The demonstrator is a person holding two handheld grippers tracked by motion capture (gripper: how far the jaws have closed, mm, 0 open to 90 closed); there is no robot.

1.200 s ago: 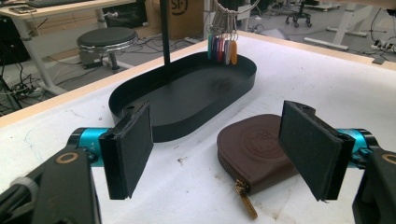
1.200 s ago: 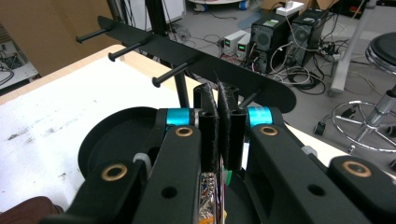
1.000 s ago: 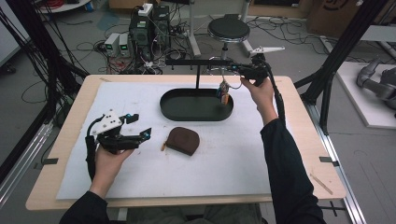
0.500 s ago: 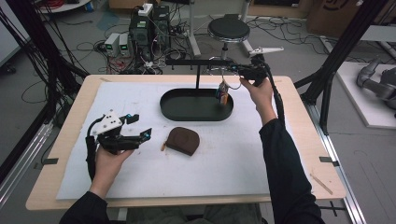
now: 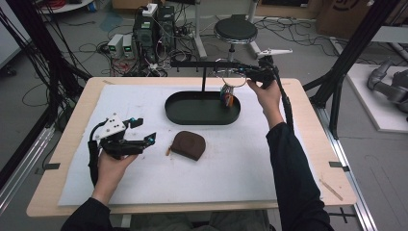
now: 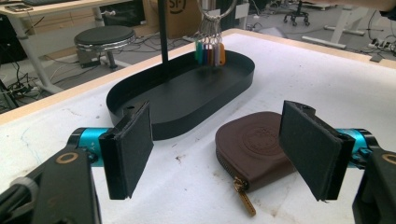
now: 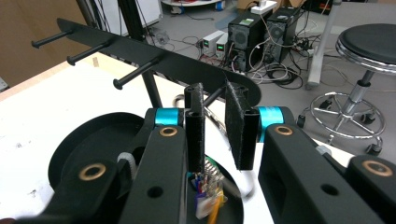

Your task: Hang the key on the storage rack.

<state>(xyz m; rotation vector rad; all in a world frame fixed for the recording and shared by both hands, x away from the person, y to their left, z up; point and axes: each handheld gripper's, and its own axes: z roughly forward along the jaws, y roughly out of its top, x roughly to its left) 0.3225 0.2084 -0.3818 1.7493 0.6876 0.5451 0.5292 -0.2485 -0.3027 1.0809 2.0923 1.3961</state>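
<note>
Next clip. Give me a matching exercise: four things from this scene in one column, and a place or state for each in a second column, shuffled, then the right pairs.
Things:
1. key ring
2. brown pouch
3. black tray
4. left gripper

Places or states:
A. lies flat on the white mat, zip pull toward the person
B. jaws wide apart, nothing between them
C. hangs at the rack's peg, coloured tags dangling over the tray
D. oval, sits under the rack with the post rising from it

Pairs: 1-C, 2-A, 3-D, 4-B
</note>
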